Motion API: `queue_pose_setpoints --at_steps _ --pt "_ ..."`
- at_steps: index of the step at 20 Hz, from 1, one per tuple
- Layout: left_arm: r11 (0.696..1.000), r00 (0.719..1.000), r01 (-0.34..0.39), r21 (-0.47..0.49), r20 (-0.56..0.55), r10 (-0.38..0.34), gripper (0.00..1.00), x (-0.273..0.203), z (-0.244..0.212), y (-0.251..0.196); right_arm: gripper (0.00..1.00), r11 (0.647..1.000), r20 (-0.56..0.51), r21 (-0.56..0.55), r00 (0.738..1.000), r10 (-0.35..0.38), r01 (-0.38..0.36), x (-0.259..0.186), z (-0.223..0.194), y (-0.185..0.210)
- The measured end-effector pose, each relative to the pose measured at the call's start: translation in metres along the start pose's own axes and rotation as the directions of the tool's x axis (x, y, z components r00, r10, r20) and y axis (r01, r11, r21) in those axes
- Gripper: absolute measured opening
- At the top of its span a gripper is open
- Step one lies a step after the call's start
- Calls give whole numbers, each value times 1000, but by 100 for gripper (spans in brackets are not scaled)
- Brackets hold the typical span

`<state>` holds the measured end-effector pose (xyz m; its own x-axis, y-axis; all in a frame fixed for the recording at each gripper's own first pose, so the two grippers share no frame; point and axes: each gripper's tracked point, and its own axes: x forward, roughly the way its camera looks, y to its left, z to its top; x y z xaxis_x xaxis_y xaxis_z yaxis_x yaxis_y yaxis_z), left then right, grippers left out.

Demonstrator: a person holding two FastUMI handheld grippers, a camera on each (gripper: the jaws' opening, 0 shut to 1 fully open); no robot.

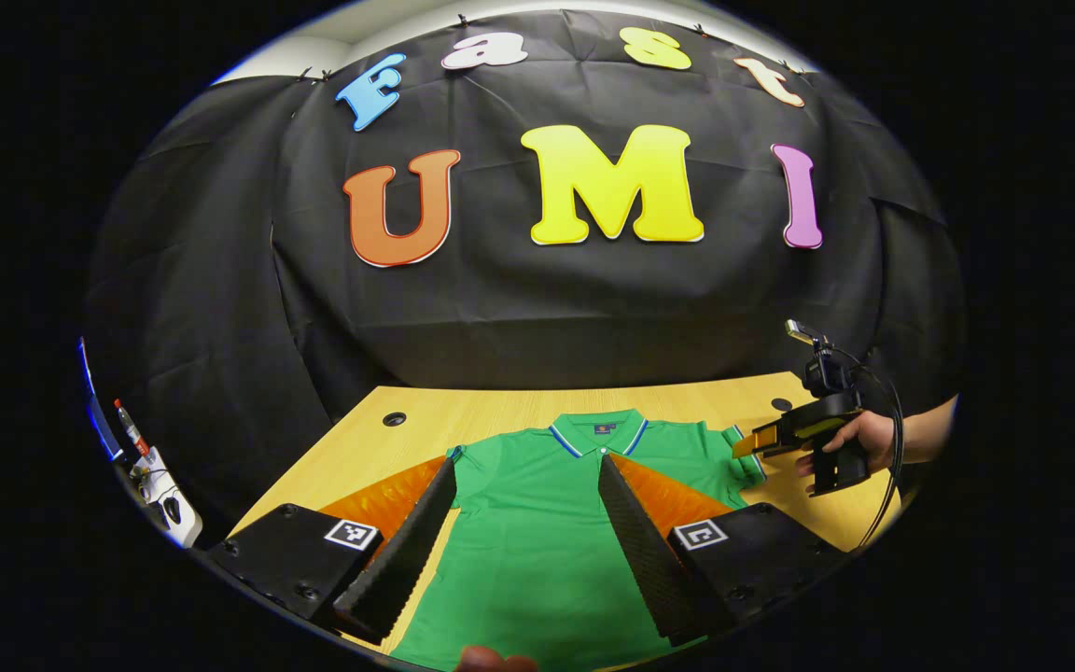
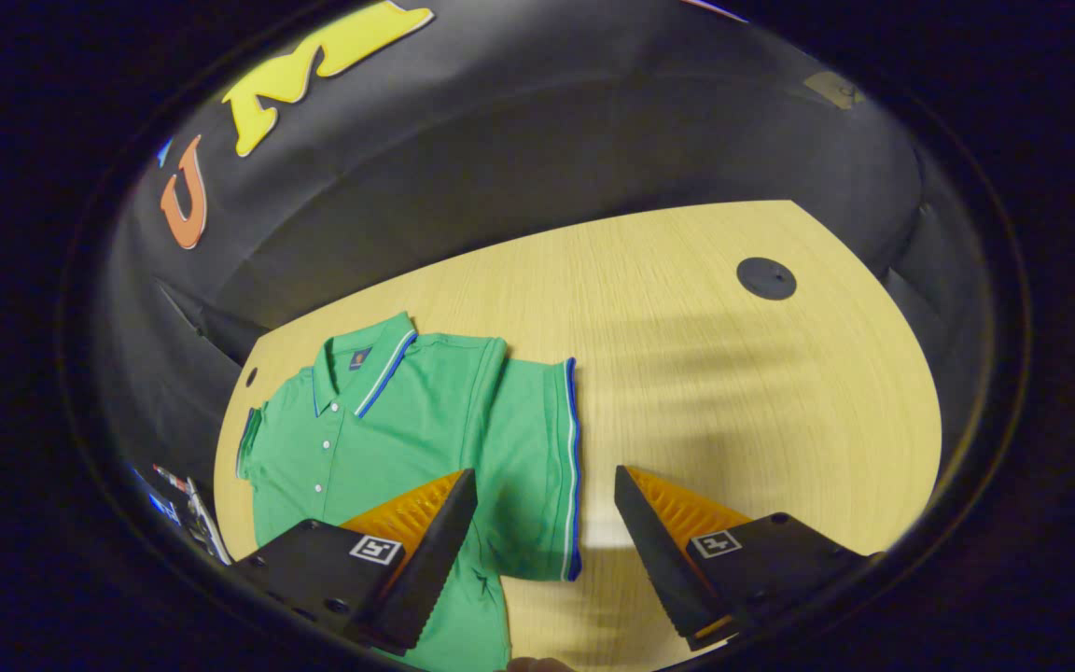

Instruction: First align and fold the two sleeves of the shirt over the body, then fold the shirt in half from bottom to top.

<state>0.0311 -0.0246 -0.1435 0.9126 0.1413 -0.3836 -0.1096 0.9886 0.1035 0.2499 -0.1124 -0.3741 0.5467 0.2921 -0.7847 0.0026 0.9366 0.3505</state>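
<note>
Left gripper view: the green shirt (image 1: 537,523) lies flat, front up, collar toward the booth wall, on the desk (image 1: 463,411) — spread so both sleeves can be reached. The left tool (image 1: 528,551) hangs released above the shirt's body, jaws wide and empty. The right tool (image 1: 750,444), held in a hand (image 1: 859,439), sits by the far sleeve.

Right gripper view: the right tool (image 2: 545,551) is spread open and empty, the blue-trimmed sleeve (image 2: 537,467) between and just beyond its fingers — placed, apparently, for a sleeve grasp.
</note>
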Motion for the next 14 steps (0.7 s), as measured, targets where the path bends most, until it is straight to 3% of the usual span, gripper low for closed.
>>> queue_pose_setpoints --at_steps 2,3,5,6,7,12,14 --pt "1000 1000 -4 1 -5 4 99 1 -1 -1 95 1000 -11 21 1000 18 -18 9 1 4" --pt "1000 1000 -6 1 -9 6 99 1 -3 -2 89 999 3 23 1000 30 -30 12 5 7" --pt "1000 1000 -8 0 -14 8 99 3 -3 -1 87 999 -2 19 999 38 -38 20 5 7" --pt "1000 1000 -10 -2 -15 10 99 3 -3 -1 69 999 2 16 999 44 -44 23 6 10" --pt "1000 1000 -12 -4 -17 12 99 3 -5 -1 70 999 -5 -2 999 35 -35 26 4 9" --pt "999 999 -30 -22 -28 29 99 3 -9 8 7 980 0 -194 999 -54 53 29 6 4" --pt "999 999 -40 -24 -28 39 99 2 -9 14 7 974 7 -205 996 -92 92 29 9 2"
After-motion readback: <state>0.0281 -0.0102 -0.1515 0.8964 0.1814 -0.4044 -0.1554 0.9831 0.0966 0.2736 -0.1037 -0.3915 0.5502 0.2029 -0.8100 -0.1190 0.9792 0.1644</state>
